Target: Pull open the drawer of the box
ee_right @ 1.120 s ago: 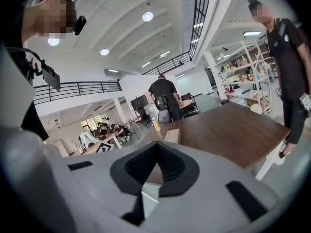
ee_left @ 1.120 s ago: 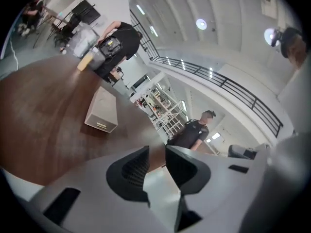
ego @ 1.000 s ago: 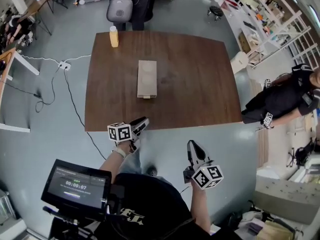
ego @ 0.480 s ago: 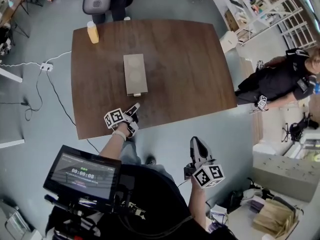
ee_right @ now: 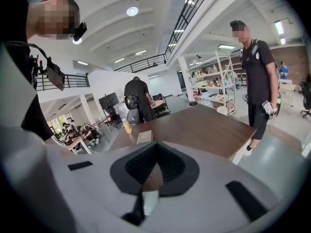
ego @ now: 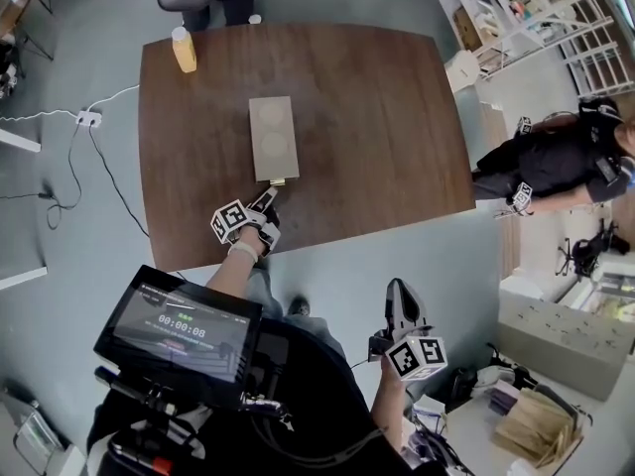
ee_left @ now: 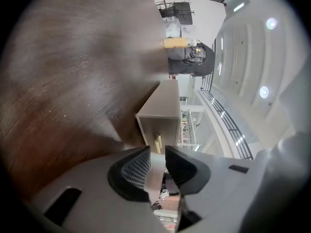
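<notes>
Bottle point(ego: 184, 50) well apart frm box point(ego: 273, 137)

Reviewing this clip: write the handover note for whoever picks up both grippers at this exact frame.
Left gripper: jaws slightly apart, empty, aimed at the drawer handle just ahead of it, not yet around it.
Right gripper: jaws together, empty, held off the table, near the person's body.
Box: lies on the table, handle end towards the person.
Done: approach only; the drawer looks shut.
Left: ease the left gripper forward, close on the handle, pull straight back. The box may slide, so steadying it with the right gripper could help.
</notes>
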Action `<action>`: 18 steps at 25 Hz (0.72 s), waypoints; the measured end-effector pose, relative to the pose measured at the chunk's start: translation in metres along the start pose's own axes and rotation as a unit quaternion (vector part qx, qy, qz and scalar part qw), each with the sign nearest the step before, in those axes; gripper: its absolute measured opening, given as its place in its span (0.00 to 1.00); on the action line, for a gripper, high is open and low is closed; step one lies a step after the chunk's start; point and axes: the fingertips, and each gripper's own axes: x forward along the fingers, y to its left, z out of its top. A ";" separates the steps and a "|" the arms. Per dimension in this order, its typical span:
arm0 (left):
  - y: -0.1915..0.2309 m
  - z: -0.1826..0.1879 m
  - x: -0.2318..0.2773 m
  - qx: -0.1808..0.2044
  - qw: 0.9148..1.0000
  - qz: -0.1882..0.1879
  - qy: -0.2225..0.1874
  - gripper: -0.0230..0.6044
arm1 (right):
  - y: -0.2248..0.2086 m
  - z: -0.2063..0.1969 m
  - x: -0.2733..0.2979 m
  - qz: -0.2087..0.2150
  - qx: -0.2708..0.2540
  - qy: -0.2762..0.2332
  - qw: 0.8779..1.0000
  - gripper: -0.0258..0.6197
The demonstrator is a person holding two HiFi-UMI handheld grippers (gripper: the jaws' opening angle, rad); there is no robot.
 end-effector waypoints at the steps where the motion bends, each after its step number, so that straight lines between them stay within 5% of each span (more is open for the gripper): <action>1: 0.000 -0.002 0.001 0.002 1.000 0.003 0.004 0.19 | 0.000 0.001 0.000 -0.001 0.000 0.001 1.000 0.02; 18: -0.004 -0.005 0.005 -0.009 1.000 -0.010 0.002 0.16 | 0.005 0.003 -0.006 -0.005 -0.005 0.009 1.000 0.02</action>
